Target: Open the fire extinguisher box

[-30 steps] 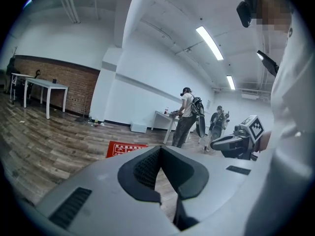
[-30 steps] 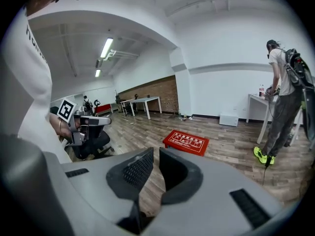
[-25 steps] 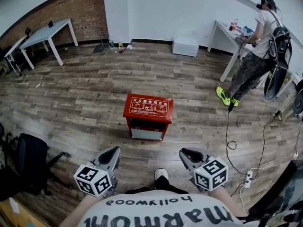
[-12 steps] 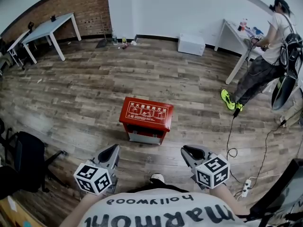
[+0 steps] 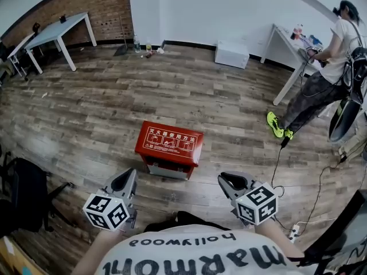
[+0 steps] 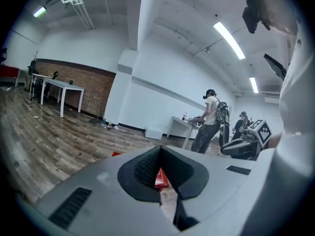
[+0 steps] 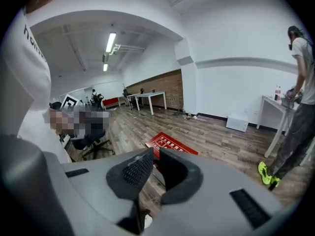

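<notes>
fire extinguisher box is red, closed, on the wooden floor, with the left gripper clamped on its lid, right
No: the left gripper is not on the fire extinguisher box. The head view shows it short of the box, touching nothing. The box is red, closed, on the wooden floor.

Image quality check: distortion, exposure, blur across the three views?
Head view: heavy fisheye curving the floor, even light, red box sharp. Left gripper view: dark round vignette, ceiling lights blown out. Right gripper view: same vignette, mosaic patch at left, box sharp.
</notes>
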### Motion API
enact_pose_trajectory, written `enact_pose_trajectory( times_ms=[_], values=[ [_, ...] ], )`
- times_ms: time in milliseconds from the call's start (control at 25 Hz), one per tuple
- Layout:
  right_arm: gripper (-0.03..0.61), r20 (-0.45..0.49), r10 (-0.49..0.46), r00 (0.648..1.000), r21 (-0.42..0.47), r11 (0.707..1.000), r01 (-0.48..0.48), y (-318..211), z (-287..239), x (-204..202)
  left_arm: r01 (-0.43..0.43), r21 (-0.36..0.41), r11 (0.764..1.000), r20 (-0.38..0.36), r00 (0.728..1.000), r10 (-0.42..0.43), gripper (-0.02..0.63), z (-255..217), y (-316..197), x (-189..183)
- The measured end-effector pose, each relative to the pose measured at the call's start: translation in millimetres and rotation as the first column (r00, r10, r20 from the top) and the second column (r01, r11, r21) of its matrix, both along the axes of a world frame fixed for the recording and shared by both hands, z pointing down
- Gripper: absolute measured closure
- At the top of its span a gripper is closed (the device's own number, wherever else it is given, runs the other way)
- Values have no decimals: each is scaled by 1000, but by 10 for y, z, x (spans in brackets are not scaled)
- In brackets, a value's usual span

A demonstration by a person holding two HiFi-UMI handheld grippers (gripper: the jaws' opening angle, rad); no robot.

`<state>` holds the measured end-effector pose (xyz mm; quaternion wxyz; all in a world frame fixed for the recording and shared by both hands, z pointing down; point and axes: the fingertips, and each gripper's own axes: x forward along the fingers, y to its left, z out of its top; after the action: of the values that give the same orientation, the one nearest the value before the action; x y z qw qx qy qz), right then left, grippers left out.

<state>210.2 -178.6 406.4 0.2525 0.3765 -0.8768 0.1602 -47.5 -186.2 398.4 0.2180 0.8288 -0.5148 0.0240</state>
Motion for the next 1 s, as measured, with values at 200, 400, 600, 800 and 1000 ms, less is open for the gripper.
enact_pose_trajectory(
  times_ms=[200, 400, 600, 800, 1000],
  values=[
    [537, 2, -5, 1000, -30, 1000, 5, -86, 100, 33, -5, -7, 1000, 9, 1000, 5, 607, 40, -108, 76],
    [537, 1, -23, 1000, -52, 998, 23, -209, 189, -94, 3, -7, 1000, 14, 1000, -3, 607, 16, -291, -11],
    [537, -8, -16, 1000, -86, 996, 16, -329, 259, -249, -48, -37, 998, 42, 998, 50, 607, 84, -500, -80],
    [537, -8, 41, 999, -100, 994, -41, -489, 351, -401, -101, -77, 992, 50, 993, 105, 607, 181, -734, -218],
    [537, -36, 134, 990, -69, 988, -136, -711, 517, -526, -171, -127, 977, 72, 981, 181, 607, 308, -945, -394]
  ],
)
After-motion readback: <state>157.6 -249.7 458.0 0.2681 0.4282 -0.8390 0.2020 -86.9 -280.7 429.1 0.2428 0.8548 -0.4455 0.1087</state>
